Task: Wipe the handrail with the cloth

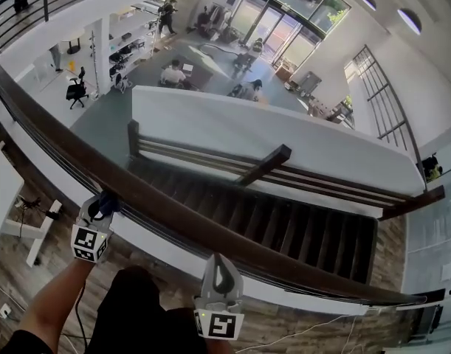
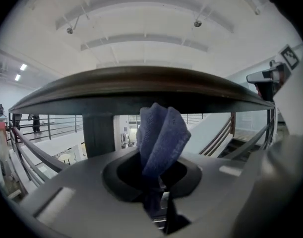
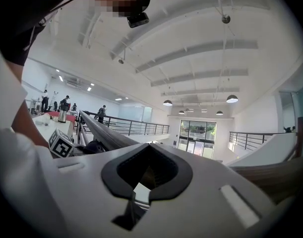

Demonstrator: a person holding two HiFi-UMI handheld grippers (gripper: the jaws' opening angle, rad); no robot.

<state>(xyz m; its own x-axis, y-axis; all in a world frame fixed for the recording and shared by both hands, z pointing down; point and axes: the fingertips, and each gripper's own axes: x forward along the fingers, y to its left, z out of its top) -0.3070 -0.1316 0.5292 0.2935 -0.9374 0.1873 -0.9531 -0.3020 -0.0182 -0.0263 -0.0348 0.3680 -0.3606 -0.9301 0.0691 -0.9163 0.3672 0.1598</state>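
**Cloth at the rail on L side, R gripper idle**

L gripper (image 1: 101, 206) has its fingers clamped on the blue cloth (image 2: 161, 133). The cloth sticks up out of the grip as a folded wad, prob so the soft free end meets the wood and not the fingers. It sits at the near edge of the dark handrail (image 1: 210, 231), w/ the rail's curved underside just above it in the left gripper view. It looks like contact, but I can't be sure.

R gripper (image 1: 221, 270) has its fingers together w/ nothing betw them. It points at the rail further to the right and does no work. My guess is it's parked close to stay out of the wiping path.

Much of the rail runs on to the right above the stairs (image 1: 284, 227), so there's likely plenty left to wipe. The next stroke needs the wad pressed to the wood and slid along it. Risk: there's an open drop beyond the rail, so if the grip loosens the cloth is gone.
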